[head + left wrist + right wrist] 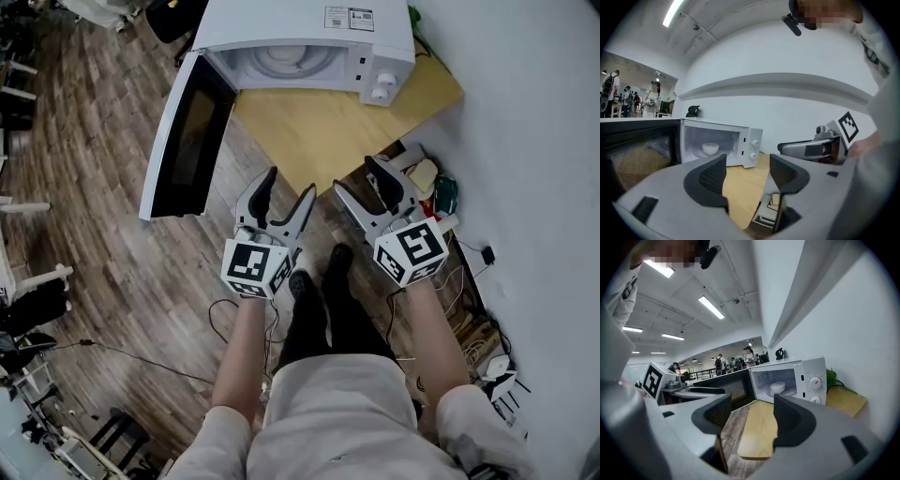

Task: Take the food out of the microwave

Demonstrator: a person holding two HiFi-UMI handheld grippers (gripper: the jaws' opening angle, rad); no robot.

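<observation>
The white microwave stands at the back of a wooden table with its door swung wide to the left. Inside, a small white bowl sits on the turntable; the right gripper view also shows the bowl. My left gripper hangs open in front of the table's near corner, well short of the microwave, with nothing between its jaws. My right gripper is beside it, also open and empty. Both point toward the oven cavity.
The open door juts out over the wood floor on the left. A white wall runs along the right, with boxes and cables on the floor below the table's right side. The person's legs stand under the grippers.
</observation>
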